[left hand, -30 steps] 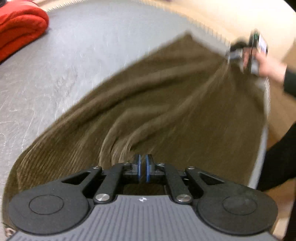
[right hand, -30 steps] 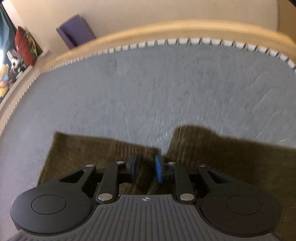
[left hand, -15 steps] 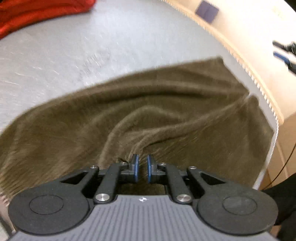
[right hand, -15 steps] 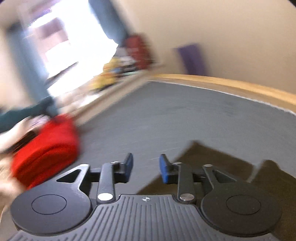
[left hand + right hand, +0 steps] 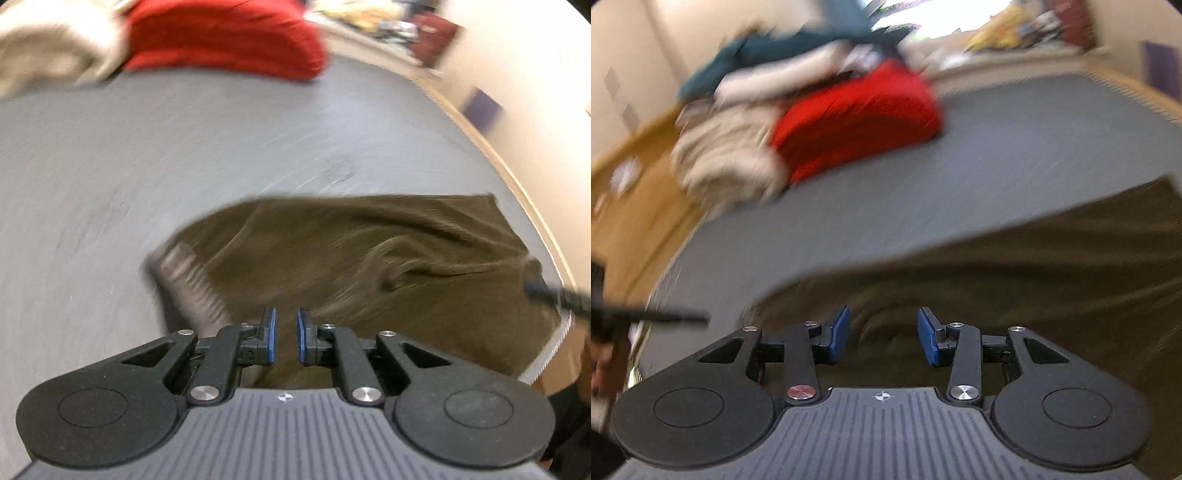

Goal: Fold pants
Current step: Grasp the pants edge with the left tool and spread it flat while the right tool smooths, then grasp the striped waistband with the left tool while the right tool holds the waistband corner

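Note:
The olive-brown corduroy pants (image 5: 369, 266) lie rumpled on the grey mat (image 5: 184, 147), with a fold edge at their left. My left gripper (image 5: 285, 336) hovers just above their near edge, jaws a little apart and empty. In the right wrist view the pants (image 5: 1015, 273) fill the lower right. My right gripper (image 5: 882, 334) is open and empty above them. The right gripper's tip (image 5: 546, 291) shows at the far right of the left wrist view, and the left gripper (image 5: 646, 317) at the left edge of the right wrist view.
A folded red garment (image 5: 221, 37) and a cream one (image 5: 48, 48) lie at the far side of the mat; both show in the right wrist view (image 5: 857, 118), with dark teal clothes (image 5: 783, 51) behind. The mat's wooden edge (image 5: 517, 184) runs along the right.
My left gripper has let go of the pants and opened slightly. My right gripper opened wider. Both views swung left toward the red pile; the pants now lie slack.

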A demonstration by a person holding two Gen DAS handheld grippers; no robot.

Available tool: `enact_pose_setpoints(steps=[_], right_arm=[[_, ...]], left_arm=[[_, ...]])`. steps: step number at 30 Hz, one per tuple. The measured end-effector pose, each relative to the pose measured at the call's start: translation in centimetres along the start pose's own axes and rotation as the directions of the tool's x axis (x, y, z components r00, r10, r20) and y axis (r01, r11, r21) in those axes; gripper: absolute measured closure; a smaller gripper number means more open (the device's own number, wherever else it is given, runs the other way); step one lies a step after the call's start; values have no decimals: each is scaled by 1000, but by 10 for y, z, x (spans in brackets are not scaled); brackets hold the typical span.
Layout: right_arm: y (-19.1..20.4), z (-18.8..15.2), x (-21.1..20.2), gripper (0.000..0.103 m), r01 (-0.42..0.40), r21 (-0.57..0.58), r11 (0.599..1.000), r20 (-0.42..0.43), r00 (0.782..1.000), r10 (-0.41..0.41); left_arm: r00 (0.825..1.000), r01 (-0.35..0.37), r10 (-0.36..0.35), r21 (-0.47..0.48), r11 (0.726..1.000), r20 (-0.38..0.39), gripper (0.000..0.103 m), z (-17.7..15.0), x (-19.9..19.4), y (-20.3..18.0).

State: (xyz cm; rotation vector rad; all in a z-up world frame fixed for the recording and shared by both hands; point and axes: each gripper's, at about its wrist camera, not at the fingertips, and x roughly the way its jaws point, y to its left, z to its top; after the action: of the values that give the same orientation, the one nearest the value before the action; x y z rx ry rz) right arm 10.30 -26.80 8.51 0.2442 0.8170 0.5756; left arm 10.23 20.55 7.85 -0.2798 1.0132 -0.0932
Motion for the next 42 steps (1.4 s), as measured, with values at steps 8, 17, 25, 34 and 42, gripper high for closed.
enact_pose_setpoints(steps=[8,17,25,34,42], right_arm=[[120,-95,55,73,-262,-391,882,-293,944,150],[163,-175,77,59,-405,-698,590,-463,884,60],[163,-170,89,68,-395,-719,572,-452,891,48],[160,-159,81,90,-460,-687,562,-475,870,132],[153,-159,81,89,-498,-655,569,-526,840,129]], left_arm=[[964,11,-12,-4,1000,-265,57,-39,32,34],[942,-61,101,134,989,-319,37,-64,47,43],[934,-16,68,147,989,-351,38,-72,63,31],[965,70,-20,183,981,-262,80,-65,20,29],[910,-143,244,299,944,-335,101,-94,31,44]])
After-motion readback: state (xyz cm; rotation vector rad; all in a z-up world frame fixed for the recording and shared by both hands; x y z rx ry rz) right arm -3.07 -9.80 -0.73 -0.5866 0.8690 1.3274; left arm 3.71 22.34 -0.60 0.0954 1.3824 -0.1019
